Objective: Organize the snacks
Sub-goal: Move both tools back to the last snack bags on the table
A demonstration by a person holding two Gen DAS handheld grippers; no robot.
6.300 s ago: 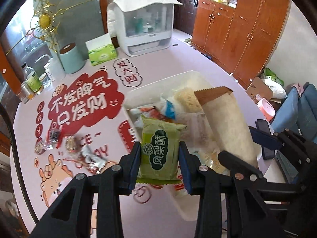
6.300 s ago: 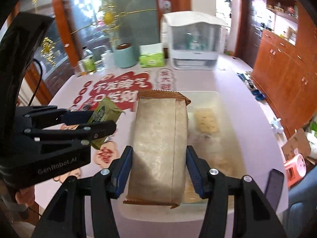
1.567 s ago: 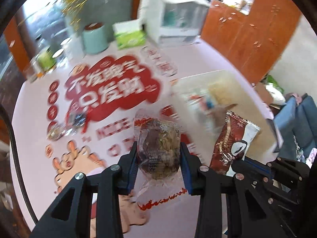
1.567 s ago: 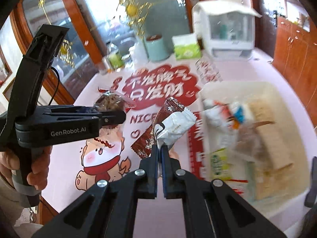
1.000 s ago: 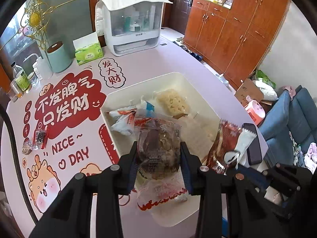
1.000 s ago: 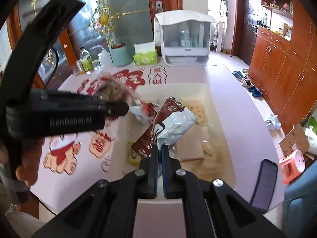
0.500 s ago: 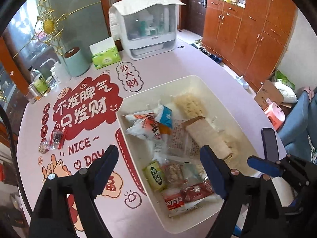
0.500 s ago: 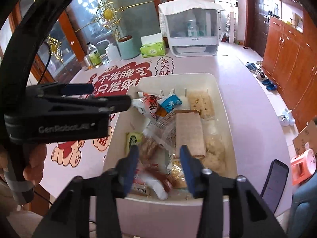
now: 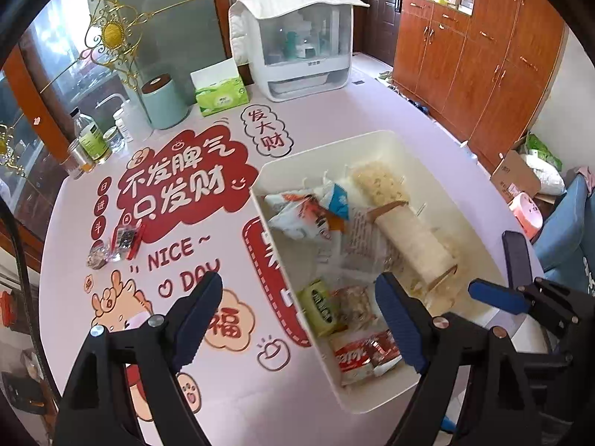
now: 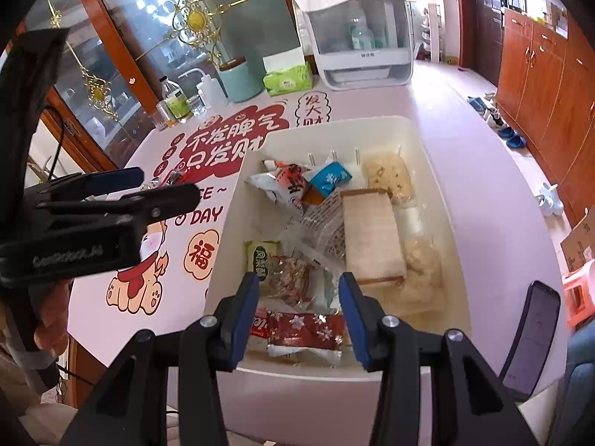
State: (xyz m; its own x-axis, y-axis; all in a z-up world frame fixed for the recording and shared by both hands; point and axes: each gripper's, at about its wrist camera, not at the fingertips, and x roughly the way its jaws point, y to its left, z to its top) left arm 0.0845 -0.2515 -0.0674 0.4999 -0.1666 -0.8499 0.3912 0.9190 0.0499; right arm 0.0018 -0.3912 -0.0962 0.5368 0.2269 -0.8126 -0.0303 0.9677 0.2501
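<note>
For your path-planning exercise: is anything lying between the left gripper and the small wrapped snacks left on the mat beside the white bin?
Nothing visible does. The left gripper is open and empty, and only bare printed mat lies between it and the wrapped snacks. The white bin sits off to the other side.

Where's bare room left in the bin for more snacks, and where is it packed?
Free: far end of the white bin, beyond the blue packet, and along its right wall. Packed: near end, around the red wrapper and green packet.

Far table edge: white dish cabinet, green tissue box, teal canister, green-labelled bottle. Phone at near right edge.
</note>
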